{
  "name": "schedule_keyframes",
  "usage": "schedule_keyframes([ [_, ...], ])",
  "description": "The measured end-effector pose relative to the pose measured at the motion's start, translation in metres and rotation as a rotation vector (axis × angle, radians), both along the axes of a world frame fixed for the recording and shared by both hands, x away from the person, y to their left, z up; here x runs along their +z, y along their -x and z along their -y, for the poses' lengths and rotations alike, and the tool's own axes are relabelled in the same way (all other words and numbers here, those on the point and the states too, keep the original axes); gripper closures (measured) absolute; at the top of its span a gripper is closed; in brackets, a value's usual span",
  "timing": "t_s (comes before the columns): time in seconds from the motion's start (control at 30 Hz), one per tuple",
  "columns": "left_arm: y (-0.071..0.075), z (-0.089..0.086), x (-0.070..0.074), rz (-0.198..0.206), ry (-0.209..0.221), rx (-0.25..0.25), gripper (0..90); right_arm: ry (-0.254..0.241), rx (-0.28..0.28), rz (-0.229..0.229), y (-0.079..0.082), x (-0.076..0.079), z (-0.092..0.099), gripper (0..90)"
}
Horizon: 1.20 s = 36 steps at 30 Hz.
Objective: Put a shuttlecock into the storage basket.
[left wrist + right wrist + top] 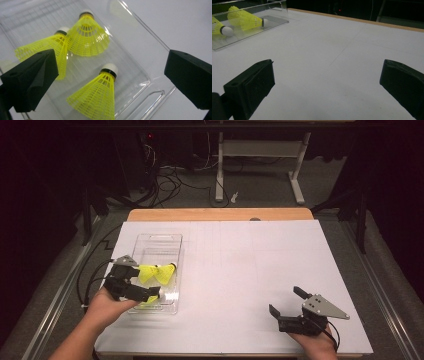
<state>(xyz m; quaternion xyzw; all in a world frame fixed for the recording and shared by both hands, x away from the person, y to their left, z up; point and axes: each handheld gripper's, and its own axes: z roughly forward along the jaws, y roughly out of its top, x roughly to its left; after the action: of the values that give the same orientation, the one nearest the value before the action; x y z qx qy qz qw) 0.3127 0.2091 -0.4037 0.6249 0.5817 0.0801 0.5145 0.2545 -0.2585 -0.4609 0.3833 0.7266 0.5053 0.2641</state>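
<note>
Left gripper view: three yellow shuttlecocks (96, 100) in one clear tray (140, 75).

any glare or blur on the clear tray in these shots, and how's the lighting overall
High view: white table brightly lit, surroundings dark, clear tray faint against it. Left gripper view: glare streaks on the tray's rim, yellow shuttlecocks sharp, near black jaws soft. Right gripper view: dimmer, tray slightly blurred at far left.

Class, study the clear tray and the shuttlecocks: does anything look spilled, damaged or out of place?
Nothing stands out. Three yellow shuttlecocks lie on their sides inside the clear tray, none outside it. The left gripper hovers open above them; the right gripper is open over bare table.
</note>
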Motion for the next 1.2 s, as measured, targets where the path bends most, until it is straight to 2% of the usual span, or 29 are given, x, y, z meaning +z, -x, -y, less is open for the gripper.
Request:
schedule_keyframes([
  [0.07, 0.006, -0.004, 0.001, 0.055, 0.030, 0.010, 0.4, 0.000, 0.001, 0.000, 0.000, 0.000, 0.000, 0.2],
  [0.13, 0.011, -0.009, 0.001, 0.085, 0.074, 0.034, 0.4, 0.001, 0.002, -0.001, 0.000, -0.001, -0.001, 0.2],
  [0.2, 0.014, -0.009, -0.003, 0.110, 0.081, 0.048, 0.4, 0.002, 0.000, -0.003, 0.000, -0.001, -0.001, 0.2],
  [0.23, 0.016, -0.011, -0.005, 0.126, 0.097, 0.054, 0.4, 0.001, -0.001, -0.003, 0.000, -0.001, -0.001, 0.2],
  [0.27, 0.017, -0.011, -0.006, 0.135, 0.120, 0.064, 0.4, 0.001, -0.001, -0.001, 0.000, -0.001, -0.001, 0.2],
  [0.4, 0.025, -0.018, -0.009, 0.215, 0.213, 0.098, 0.4, -0.001, -0.006, 0.000, 0.000, -0.001, 0.000, 0.3],
  [0.6, 0.034, -0.020, -0.013, 0.303, 0.276, 0.126, 0.6, -0.004, -0.012, -0.006, 0.000, -0.002, 0.001, 0.2],
  [0.67, 0.037, -0.019, -0.014, 0.310, 0.269, 0.121, 0.7, -0.004, -0.015, -0.005, 0.000, -0.002, 0.002, 0.2],
  [0.77, 0.045, -0.015, -0.019, 0.350, 0.236, 0.092, 0.7, -0.002, -0.018, -0.004, 0.000, -0.002, 0.002, 0.2],
  [0.9, 0.052, -0.013, -0.021, 0.388, 0.218, 0.069, 0.6, 0.001, -0.020, -0.004, 0.000, -0.003, 0.002, 0.2],
  [1.03, 0.056, -0.016, -0.025, 0.388, 0.249, 0.066, 0.6, -0.004, -0.028, 0.010, 0.002, -0.001, 0.005, 0.2],
  [1.13, 0.057, -0.017, -0.028, 0.407, 0.231, 0.062, 0.6, -0.009, -0.039, 0.016, 0.003, 0.000, 0.008, 0.2],
  [1.2, 0.059, -0.017, -0.028, 0.409, 0.236, 0.053, 0.6, -0.014, -0.053, 0.020, 0.003, 0.000, 0.009, 0.2],
])
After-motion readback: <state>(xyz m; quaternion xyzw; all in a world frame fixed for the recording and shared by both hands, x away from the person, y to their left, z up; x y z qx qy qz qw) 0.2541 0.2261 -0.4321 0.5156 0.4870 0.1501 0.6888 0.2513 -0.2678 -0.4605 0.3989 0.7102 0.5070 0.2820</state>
